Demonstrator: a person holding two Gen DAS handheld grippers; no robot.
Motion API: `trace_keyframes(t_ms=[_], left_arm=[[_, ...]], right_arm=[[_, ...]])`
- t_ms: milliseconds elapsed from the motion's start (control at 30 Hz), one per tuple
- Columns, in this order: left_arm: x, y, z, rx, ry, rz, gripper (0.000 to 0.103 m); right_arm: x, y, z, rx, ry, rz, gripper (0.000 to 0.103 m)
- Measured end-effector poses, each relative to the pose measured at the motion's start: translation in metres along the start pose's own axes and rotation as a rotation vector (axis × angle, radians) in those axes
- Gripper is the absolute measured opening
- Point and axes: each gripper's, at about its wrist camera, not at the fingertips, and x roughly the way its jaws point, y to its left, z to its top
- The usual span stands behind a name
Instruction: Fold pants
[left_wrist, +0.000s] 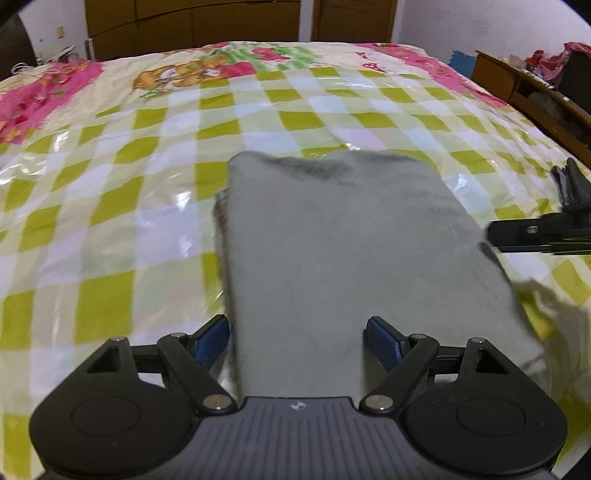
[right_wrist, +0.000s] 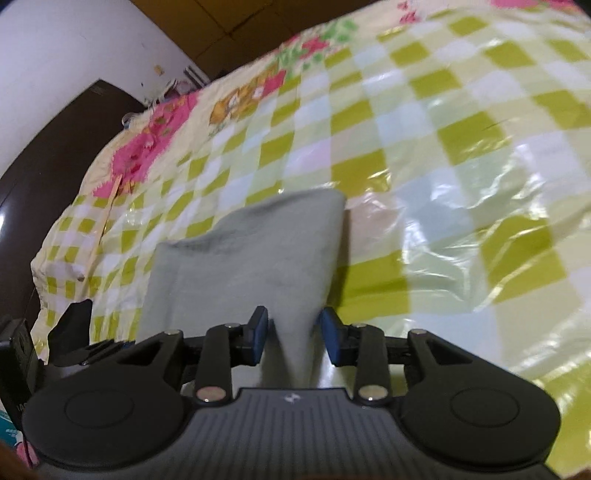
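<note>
Grey pants (left_wrist: 332, 236), folded into a rectangle, lie on a checked bed cover (left_wrist: 110, 206). My left gripper (left_wrist: 297, 338) is open, its blue fingers (left_wrist: 212, 338) straddling the near edge of the pants. In the right wrist view the pants (right_wrist: 251, 258) run between my right gripper's (right_wrist: 293, 334) blue pads (right_wrist: 258, 332); the jaws stand a little apart around a raised fold of the cloth. The right gripper also shows at the right edge of the left wrist view (left_wrist: 535, 232).
The bed is covered in shiny plastic over a green, white and pink print. A wooden wardrobe (left_wrist: 192, 22) stands behind the bed. A wooden headboard shelf (left_wrist: 532, 92) runs along the right side. A dark board (right_wrist: 48, 147) borders the bed's left.
</note>
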Motion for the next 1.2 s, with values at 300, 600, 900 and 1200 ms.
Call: trace_keyframes(t_ms=[300, 600, 900, 1200], left_arm=[[-0.015, -0.02, -0.023, 0.013, 0.041, 0.115, 0.093], [-0.05, -0.04, -0.032, 0.029, -0.023, 0.129, 0.093], [-0.072, -0.052, -0.047, 0.011, -0.08, 0.136, 0.097], [-0.074, -0.05, -0.061, -0.005, -0.079, 0.18, 0.101]], right_arm=[[-0.01, 0.026, -0.057, -0.13, 0.058, -0.056, 0.042], [-0.043, 0.048, -0.071, -0.152, 0.003, -0.036, 0.046], [-0.058, 0.057, -0.094, -0.103, -0.02, -0.008, 0.048], [-0.057, 0.07, -0.112, -0.135, -0.01, -0.021, 0.049]])
